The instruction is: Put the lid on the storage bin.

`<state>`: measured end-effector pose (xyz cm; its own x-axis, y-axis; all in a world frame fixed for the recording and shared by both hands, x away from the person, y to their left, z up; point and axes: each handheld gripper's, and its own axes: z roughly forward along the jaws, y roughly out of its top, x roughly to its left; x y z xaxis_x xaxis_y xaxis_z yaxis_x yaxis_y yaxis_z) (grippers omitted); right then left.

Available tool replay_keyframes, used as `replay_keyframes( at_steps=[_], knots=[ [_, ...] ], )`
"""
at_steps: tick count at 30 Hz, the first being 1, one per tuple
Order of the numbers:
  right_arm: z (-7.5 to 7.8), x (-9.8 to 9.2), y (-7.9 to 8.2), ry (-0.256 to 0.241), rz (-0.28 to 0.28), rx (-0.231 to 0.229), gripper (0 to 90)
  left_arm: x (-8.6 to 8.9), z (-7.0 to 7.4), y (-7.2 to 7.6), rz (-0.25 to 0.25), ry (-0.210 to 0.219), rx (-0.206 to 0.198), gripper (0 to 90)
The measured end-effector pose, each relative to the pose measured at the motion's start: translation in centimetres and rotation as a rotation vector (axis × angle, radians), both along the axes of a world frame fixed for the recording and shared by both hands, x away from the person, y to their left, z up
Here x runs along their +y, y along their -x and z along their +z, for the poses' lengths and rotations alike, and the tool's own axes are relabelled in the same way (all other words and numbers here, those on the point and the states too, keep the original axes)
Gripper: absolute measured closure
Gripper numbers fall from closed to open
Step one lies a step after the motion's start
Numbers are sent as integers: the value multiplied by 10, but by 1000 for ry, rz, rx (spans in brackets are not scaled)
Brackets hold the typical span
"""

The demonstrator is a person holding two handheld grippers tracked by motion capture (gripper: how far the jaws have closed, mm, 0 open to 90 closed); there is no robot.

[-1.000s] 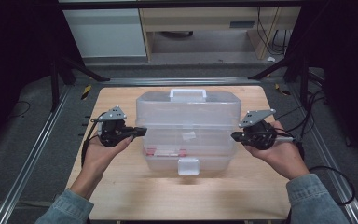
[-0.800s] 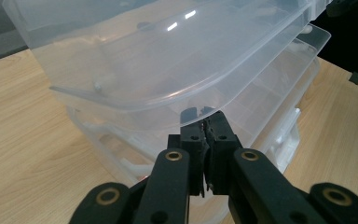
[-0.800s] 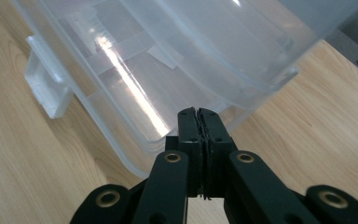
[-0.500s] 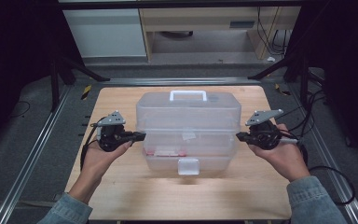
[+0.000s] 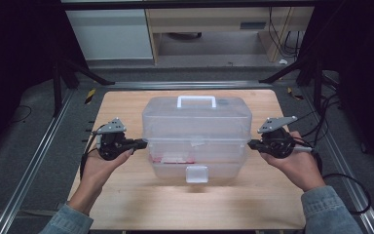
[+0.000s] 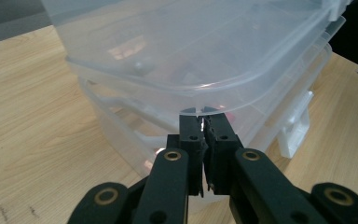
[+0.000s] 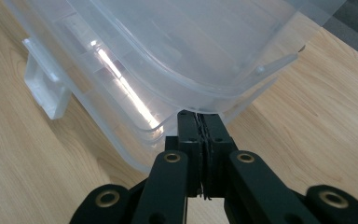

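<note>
So the clear storage box (image 5: 196, 139) sits in the middle of the desk (image 5: 126, 204), long axis running side to side, white handle (image 5: 196, 101) on top and the front latch (image 5: 196, 173) facing the person. The thing that matters here: the box lies dead between the two tongs, one at each short end. Left tongs (image 5: 142, 143) come in from the box's left end, right tongs (image 5: 251, 143) from its right end, both pointing inward at about the same height, so neither hand is really nearer.

In the left gripper view the tongs (image 6: 201, 122) are pressed together with their tips right up under the lid's rim (image 6: 223, 86), touching it as far as I can tell. Same deal in the right gripper view, tongs (image 7: 198, 119) together, tucked under the overhanging lid edge (image 7: 242, 74).

My guess is the lid gets levered up from both ends evenly.
</note>
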<state>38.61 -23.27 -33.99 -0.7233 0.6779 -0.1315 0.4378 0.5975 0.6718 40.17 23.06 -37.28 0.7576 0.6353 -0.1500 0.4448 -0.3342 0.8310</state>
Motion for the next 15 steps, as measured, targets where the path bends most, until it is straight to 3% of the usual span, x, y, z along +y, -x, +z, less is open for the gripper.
replay_keyframes(
  at_steps=[4, 15],
  knots=[
    [0, 0, 1, 0, 3, 1, 878, 3, -2, -3, 8, 19, 13, 862],
    [-9, -7, 5, 21, -3, 15, 830, 2, -9, 1, 1, -13, 15, 854]
  ],
)
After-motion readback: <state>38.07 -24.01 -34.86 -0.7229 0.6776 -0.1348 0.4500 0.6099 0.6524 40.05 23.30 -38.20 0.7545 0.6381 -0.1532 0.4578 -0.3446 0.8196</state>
